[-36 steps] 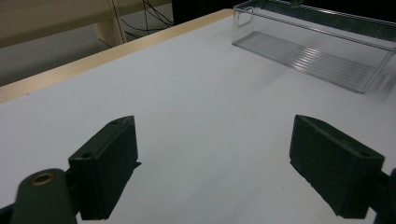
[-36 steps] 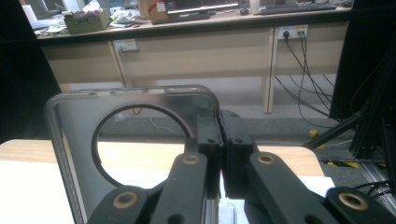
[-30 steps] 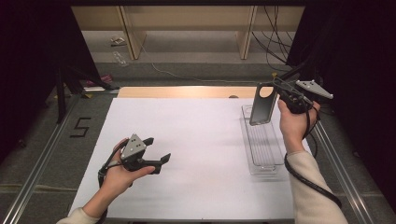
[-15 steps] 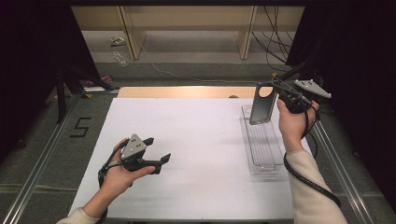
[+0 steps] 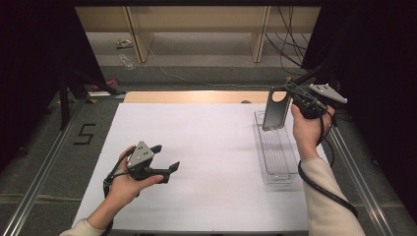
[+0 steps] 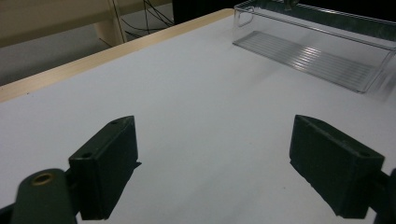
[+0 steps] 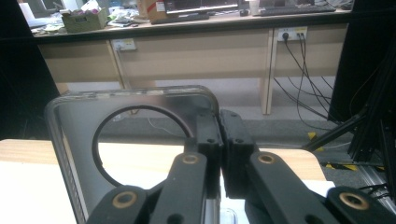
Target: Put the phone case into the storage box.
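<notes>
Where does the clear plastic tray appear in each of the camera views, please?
High view: the clear plastic tray lies right of centre on the white table, below the grey plate with a round hole held by the right gripper.
Left gripper view: upper right, beyond the open jaws.
Right gripper view: I cannot make it out behind the plate.
Shared landmark: the white table.

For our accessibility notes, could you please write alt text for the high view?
The right gripper holds a flat grey plate with a round hole upright above a clear plastic tray on a white table. The left gripper rests open near the table's left side.
</notes>
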`<state>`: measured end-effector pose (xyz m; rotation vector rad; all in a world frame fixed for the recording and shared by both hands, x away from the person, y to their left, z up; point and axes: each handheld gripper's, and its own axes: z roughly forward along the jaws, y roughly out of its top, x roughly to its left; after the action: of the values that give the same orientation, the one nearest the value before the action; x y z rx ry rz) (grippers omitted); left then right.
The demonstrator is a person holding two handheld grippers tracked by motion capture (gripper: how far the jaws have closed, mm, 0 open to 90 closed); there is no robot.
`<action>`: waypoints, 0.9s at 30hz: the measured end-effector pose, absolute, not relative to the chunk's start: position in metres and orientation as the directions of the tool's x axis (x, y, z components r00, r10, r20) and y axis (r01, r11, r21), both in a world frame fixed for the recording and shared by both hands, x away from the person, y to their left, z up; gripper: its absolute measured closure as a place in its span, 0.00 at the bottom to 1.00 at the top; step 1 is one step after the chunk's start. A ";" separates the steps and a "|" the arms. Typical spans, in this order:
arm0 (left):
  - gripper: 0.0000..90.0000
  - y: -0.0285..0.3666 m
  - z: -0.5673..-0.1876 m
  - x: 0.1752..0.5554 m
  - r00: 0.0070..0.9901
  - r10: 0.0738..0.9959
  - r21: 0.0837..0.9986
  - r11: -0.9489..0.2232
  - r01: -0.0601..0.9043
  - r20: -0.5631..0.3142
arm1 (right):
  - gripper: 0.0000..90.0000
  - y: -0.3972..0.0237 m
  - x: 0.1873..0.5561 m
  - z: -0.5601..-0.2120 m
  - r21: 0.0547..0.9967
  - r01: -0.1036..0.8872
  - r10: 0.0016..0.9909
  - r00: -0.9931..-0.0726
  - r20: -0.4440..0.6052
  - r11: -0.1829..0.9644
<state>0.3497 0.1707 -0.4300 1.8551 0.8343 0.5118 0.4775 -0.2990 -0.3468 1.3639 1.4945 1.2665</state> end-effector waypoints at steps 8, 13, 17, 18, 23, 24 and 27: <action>0.17 0.171 -0.430 0.350 0.672 0.740 0.910 -0.264 0.319 -0.021 | 0.98 -0.297 0.481 -0.349 0.965 0.256 0.982 -0.161 0.094 -0.050; 0.17 0.171 -0.430 0.350 0.672 0.741 0.911 -0.263 0.317 -0.019 | 0.98 -0.296 0.482 -0.350 0.965 0.258 0.982 -0.164 0.090 -0.045; 0.17 0.171 -0.430 0.350 0.672 0.740 0.911 -0.263 0.317 -0.020 | 0.98 -0.296 0.483 -0.350 0.965 0.260 0.982 -0.164 0.091 -0.046; 0.17 0.171 -0.430 0.350 0.672 0.740 0.911 -0.263 0.316 -0.019 | 0.98 -0.296 0.484 -0.350 0.965 0.258 0.983 -0.163 0.089 -0.045; 0.17 0.171 -0.430 0.349 0.672 0.740 0.912 -0.262 0.316 -0.020 | 0.98 -0.295 0.486 -0.351 0.963 0.266 0.983 -0.162 0.088 -0.043; 0.17 0.171 -0.430 0.349 0.672 0.740 0.911 -0.261 0.318 -0.022 | 0.98 -0.295 0.486 -0.351 0.963 0.266 0.983 -0.163 0.088 -0.042; 0.17 0.171 -0.430 0.350 0.671 0.741 0.911 -0.262 0.318 -0.022 | 0.98 -0.294 0.487 -0.352 0.963 0.267 0.983 -0.162 0.086 -0.041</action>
<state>0.3496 0.1708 -0.4300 1.8522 0.8366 0.5115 0.4869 -0.2943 -0.3517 1.3679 1.5069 1.2491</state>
